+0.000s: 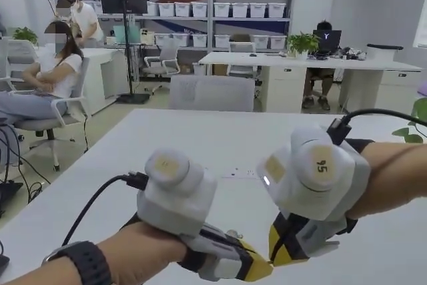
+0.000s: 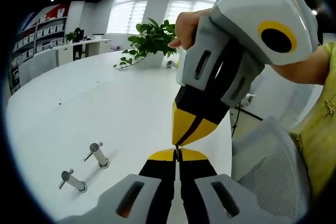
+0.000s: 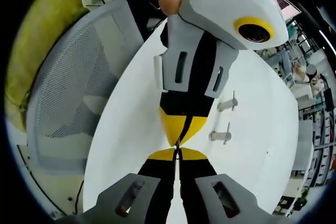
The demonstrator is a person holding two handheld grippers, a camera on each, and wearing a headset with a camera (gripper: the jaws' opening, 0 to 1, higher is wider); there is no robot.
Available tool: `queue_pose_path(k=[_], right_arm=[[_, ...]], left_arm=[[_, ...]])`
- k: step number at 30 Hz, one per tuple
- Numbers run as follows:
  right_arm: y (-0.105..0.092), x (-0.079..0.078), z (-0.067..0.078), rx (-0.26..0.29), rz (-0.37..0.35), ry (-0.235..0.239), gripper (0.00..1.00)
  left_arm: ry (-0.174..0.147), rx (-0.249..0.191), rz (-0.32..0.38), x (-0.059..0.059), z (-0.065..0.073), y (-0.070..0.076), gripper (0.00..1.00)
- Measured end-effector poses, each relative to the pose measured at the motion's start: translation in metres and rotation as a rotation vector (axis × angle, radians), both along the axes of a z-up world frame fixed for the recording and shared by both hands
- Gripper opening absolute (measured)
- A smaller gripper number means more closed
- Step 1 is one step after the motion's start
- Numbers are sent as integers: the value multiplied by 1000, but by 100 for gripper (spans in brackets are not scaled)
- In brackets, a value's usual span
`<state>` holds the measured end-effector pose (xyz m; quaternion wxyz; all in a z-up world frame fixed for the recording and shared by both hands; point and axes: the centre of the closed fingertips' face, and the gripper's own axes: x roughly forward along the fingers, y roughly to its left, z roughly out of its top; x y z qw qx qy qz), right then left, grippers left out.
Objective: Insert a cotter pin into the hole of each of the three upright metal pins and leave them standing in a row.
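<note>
At the near edge of the white table (image 1: 220, 138), the left gripper (image 2: 177, 156) and the right gripper (image 3: 177, 156) are held tip to tip above the surface, their yellow jaw ends almost touching. In the left gripper view, the left gripper's own jaws are pressed together with no visible gap, and the right gripper enters from the upper right with its jaws also pressed together, tapering to one yellow point. The right gripper view confirms the same arrangement from the opposite side. A thin dark sliver (image 2: 177, 151) sits at the point where the two tips meet; it is too small to identify, and which gripper pinches it cannot be told. On the table to one side of the grippers, one metal pin (image 2: 98, 156) stands on its base, and a second metal pin (image 2: 72, 181) stands just beside it, the two apart from each other and well clear of both grippers. Each pin carries a thin cross-piece (image 2: 88, 156) through its upper end. A mesh chair back (image 2: 268, 166) stands at the table edge beside the grippers, and a potted plant (image 2: 152, 38) stands at the far side of the table.
</note>
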<state>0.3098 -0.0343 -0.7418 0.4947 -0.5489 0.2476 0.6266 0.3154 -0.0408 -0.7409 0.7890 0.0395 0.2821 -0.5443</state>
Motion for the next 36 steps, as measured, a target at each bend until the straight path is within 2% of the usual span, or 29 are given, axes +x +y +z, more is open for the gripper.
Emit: queue_pose_path(k=[2,7,13,20,23,25,26,27,32,34,36], right_arm=[[0,0,0,2,-4,4,2],[0,0,0,5,-8,5,3],[-1,-2,0,10,-16,15,3],[-1,-3,-1,29,-29,22,6],[-3,-3,2,42,-41,33,7],[-5,-3,5,48,-46,34,7],[-6,-3,6,50,-50,38,7],[-7,-5,6,53,-60,63,7],[-13,-5,2,52,-77,84,7],[-11,-13,1,78,-107,152,7],[-11,-10,3,80,-104,144,8]], left_arm=[[-4,2,-6,-1,0,0,0],[-48,13,-21,-2,0,0,0],[-73,14,-31,-3,-1,0,0],[-87,11,-41,-6,-2,3,0],[-98,9,-42,-6,-2,4,0],[-112,23,-47,-8,-3,6,0],[-119,28,-51,-8,-4,6,0],[-121,32,-54,-10,-5,7,0],[-147,26,-67,-12,-2,7,0],[-159,28,-71,-12,0,7,0],[-169,34,-78,-13,1,6,0]])
